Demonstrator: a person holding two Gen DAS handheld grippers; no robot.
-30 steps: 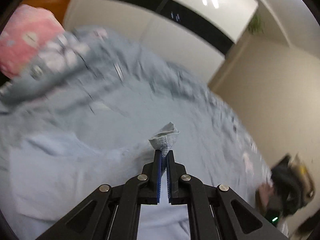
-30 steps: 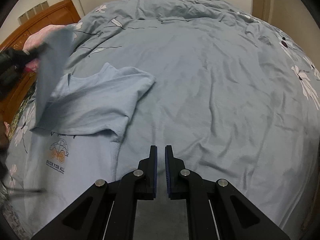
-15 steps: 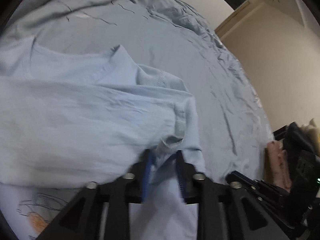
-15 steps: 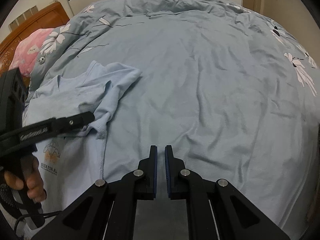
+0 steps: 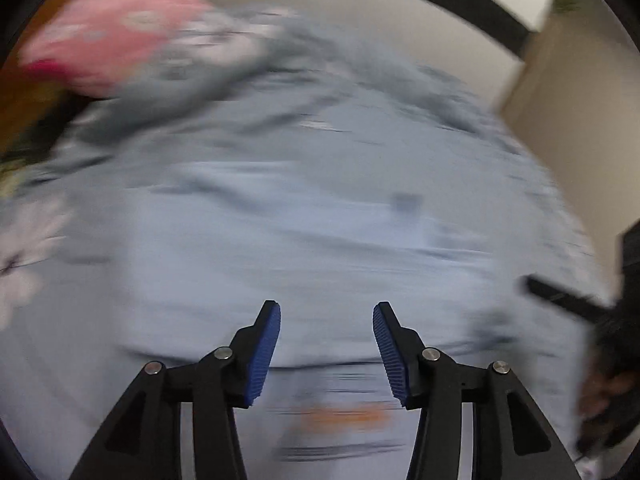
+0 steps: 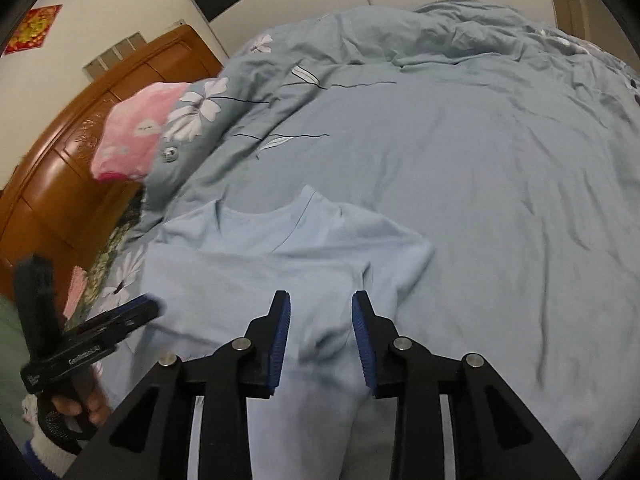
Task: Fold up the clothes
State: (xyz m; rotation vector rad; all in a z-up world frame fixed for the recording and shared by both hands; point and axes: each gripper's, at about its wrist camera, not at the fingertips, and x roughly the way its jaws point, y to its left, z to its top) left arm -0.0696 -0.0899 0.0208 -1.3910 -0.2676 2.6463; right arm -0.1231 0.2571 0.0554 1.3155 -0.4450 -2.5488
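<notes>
A light blue T-shirt (image 6: 256,264) lies on the bed with its left side folded across the body; its neckline points away from me and its right sleeve (image 6: 396,252) lies spread out. In the blurred left wrist view the shirt (image 5: 320,264) fills the middle, with an orange print near the bottom. My left gripper (image 5: 326,316) is open and empty above the shirt; it also shows in the right wrist view (image 6: 116,316) at the shirt's left edge. My right gripper (image 6: 321,304) is open and empty over the shirt's body, just left of the right sleeve.
The bed is covered by a grey-blue floral duvet (image 6: 480,152), wrinkled toward the far side. A pink pillow (image 6: 136,132) lies at the upper left against a wooden headboard (image 6: 80,120). White wardrobe doors stand behind the bed.
My left gripper let go of the folded sleeve and drew back left, open. My right gripper opened and moved left over the shirt.
</notes>
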